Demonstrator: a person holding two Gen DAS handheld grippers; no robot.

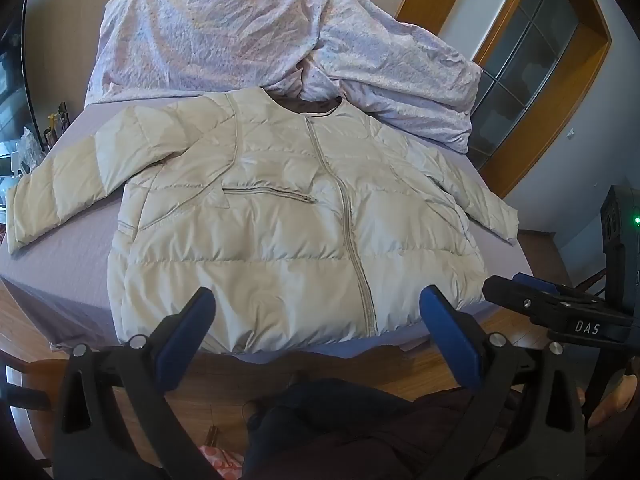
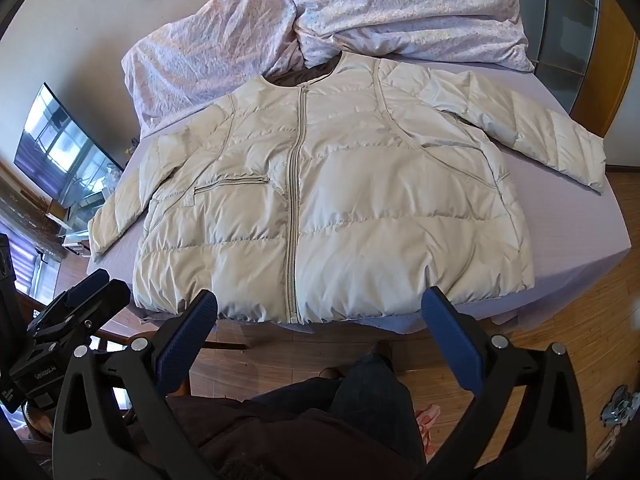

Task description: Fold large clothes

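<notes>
A cream puffer jacket (image 1: 280,224) lies flat, front up and zipped, on a lilac bed (image 1: 72,240). Both sleeves are spread outward. It also shows in the right wrist view (image 2: 340,208). My left gripper (image 1: 318,300) is open and empty, held above the jacket's hem near the bed's front edge. My right gripper (image 2: 320,304) is open and empty, also held over the hem. Each gripper shows at the side of the other's view: the right one (image 1: 560,308) and the left one (image 2: 76,304).
A crumpled pink-white duvet (image 1: 260,40) fills the far half of the bed (image 2: 580,220). A wooden floor (image 2: 580,340) surrounds the bed. A television (image 2: 60,148) stands at the left, a wood-framed door (image 1: 540,60) at the right. The person's legs are below.
</notes>
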